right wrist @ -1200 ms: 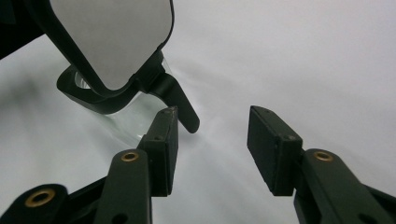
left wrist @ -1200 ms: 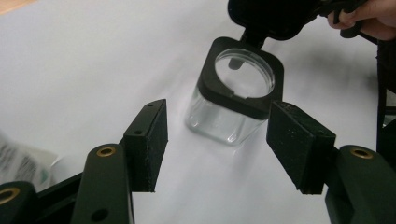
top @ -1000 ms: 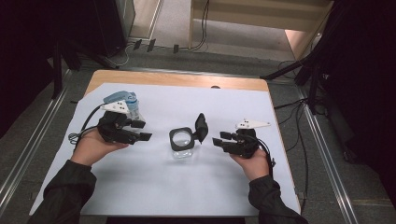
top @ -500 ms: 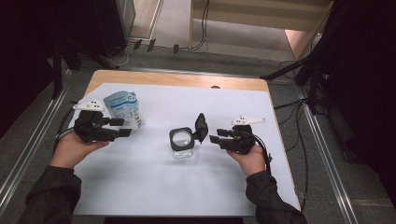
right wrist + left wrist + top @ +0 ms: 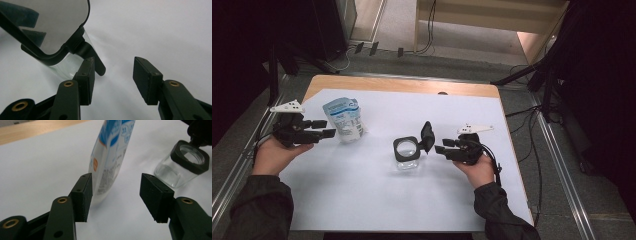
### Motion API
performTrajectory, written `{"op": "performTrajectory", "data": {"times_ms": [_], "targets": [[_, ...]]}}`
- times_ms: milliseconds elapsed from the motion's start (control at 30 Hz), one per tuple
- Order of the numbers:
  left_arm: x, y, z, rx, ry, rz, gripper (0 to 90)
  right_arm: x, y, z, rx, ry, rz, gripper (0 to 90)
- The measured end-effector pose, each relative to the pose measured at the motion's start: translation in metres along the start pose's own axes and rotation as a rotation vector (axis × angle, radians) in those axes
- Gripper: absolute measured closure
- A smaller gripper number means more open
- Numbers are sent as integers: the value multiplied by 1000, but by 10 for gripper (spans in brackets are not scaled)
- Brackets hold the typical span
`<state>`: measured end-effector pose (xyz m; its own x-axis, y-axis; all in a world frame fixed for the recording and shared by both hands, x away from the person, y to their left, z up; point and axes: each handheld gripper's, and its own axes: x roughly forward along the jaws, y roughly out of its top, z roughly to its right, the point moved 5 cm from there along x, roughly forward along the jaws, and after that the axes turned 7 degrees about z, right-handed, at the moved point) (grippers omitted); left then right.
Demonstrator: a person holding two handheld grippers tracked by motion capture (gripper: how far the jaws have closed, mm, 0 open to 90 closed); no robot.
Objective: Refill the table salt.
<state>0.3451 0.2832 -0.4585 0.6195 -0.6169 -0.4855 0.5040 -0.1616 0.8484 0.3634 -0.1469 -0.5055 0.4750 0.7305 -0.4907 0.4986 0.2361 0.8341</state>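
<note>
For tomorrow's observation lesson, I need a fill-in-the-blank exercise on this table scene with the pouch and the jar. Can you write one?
1. The blue and white pouch stands near the ____ gripper.
2. The glass jar has a hinged lid that is ____.
3. The pouch and the jar rest on a sheet coloured ____.
4. The right gripper fingers are ____, with nothing between them.

Missing words: left; open; white; open
</note>
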Motion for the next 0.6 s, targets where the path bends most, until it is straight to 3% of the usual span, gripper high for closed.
{"op": "performTrajectory", "data": {"times_ms": [400,600], "targets": [[23,13,-10,53,-31,-7,600,-13,-12,-10,-11,-8,-5,537],[31,14,-16,108,-54,-7,634,-19,-18,-13,-5,-9,1,533]]}}
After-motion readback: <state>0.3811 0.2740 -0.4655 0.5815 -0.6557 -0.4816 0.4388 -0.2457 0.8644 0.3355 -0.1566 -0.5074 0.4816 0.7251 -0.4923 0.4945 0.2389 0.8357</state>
